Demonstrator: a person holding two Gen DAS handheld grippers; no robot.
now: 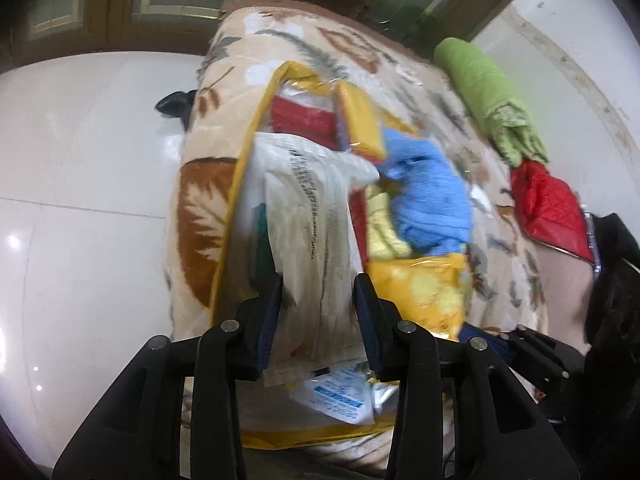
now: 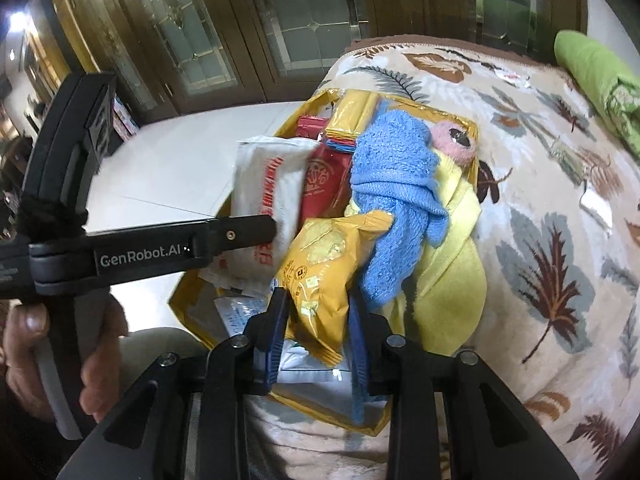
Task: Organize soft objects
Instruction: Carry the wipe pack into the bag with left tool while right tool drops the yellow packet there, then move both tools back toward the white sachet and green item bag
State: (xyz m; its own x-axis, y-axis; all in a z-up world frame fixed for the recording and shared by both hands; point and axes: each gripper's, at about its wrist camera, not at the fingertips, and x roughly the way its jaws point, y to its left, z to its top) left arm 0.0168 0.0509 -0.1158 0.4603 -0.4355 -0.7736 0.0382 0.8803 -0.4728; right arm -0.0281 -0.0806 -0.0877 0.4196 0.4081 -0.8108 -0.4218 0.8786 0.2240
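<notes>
White packet [image 1: 316, 248] between left jaws, yellow packet [image 2: 320, 276] between right

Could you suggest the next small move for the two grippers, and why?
Probably open both a little wider and draw back: the left gripper has the white packet and the right gripper the yellow snack packet already down inside the yellow bag.

Red quilted pouch [image 1: 548, 208] partly behind a dark sleeve [image 1: 612, 280].
</notes>
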